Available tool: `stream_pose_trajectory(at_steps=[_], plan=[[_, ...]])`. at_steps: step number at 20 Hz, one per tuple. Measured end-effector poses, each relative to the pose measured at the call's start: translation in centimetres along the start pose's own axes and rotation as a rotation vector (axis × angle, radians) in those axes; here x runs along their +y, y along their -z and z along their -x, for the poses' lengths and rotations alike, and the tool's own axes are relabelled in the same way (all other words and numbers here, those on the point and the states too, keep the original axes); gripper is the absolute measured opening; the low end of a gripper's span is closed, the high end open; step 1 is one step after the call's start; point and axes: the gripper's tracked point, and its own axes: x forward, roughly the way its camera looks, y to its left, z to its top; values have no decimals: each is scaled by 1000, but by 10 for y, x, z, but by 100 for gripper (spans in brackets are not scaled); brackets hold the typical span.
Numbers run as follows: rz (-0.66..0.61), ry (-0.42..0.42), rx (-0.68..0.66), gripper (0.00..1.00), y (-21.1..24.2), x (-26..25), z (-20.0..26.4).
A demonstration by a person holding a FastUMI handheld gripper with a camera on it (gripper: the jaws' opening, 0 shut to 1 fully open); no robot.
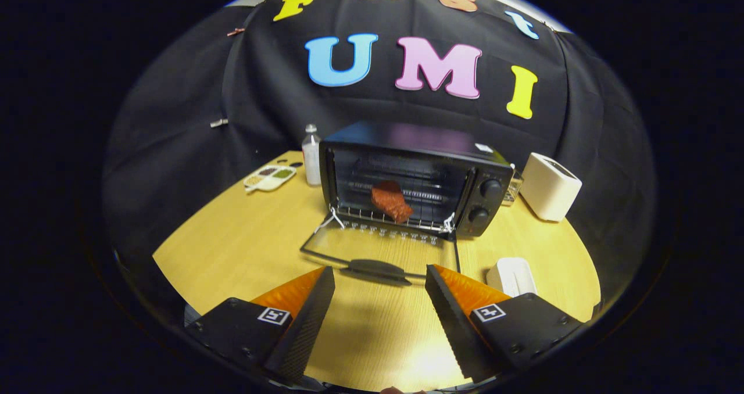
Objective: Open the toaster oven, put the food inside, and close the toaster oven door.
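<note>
Gripper view
Gripper (379, 286): fingers spread wide and released, holding nothing, poised above the wooden table (232, 237).
Toaster oven (415, 176): stands beyond the fingers, its glass door (381, 249) dropped flat onto the table, the door handle (376, 269) just ahead of the fingertips.
Food (392, 201): a reddish-brown piece rests on the wire rack (390, 222) inside the oven.
Left of oven: a clear bottle (311, 154) and a divided dish (269, 178).
Right of oven: a white toaster (549, 186); nearer the right finger, a small white holder (511, 276).
</note>
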Motion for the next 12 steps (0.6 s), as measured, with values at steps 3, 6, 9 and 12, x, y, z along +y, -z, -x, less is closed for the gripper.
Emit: stream_pose_trajectory(at_steps=[3,6,9,12], plan=[[31,11,67,99,32,-1,-21],[6,20,148,98,58,-1,-38],[22,39,197,99,71,-4,-58],[15,41,234,99,82,0,-72]])
